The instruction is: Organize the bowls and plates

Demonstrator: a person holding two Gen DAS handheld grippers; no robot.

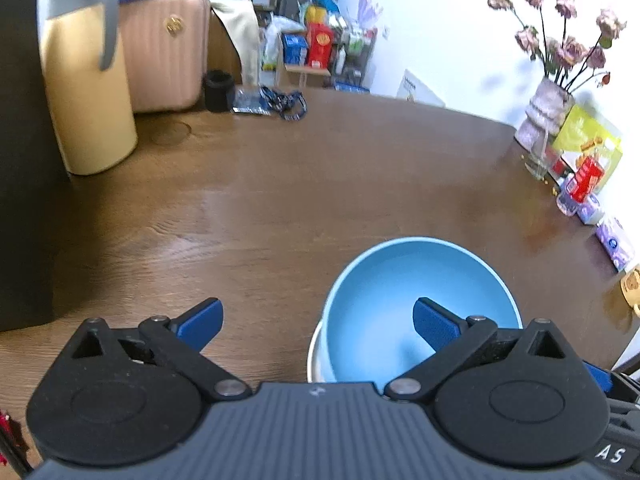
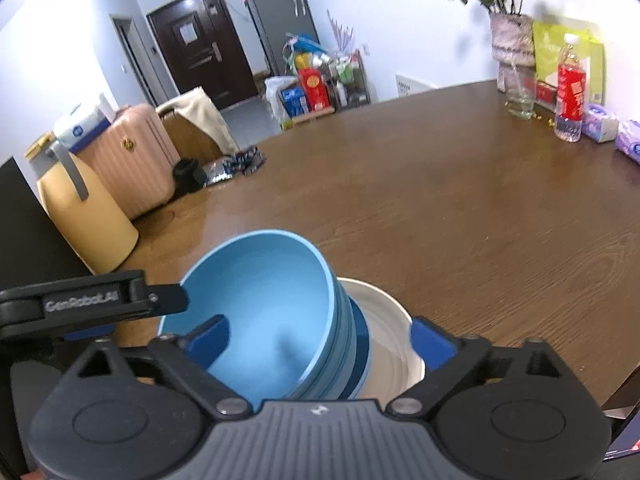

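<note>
So both grippers are spread wide with nothing pinched: the left gripper (image 1: pixel 318 322) hangs over the brown table (image 1: pixel 320 184) with the light blue bowl (image 1: pixel 400 292) at about 5 o'clock in its view, one blue finger (image 1: pixel 434 326) over the bowl's inside. In the right view the right gripper (image 2: pixel 320 338) straddles a stack of blue bowls (image 2: pixel 340 344), tilted and nested, sitting on a white plate (image 2: pixel 392 320) around 6 o'clock. Yellow jug (image 2: pixel 86 220) is off at 9 o'clock, and the vase of dried flowers (image 2: pixel 514 42) is up at 1 o'clock.
</note>
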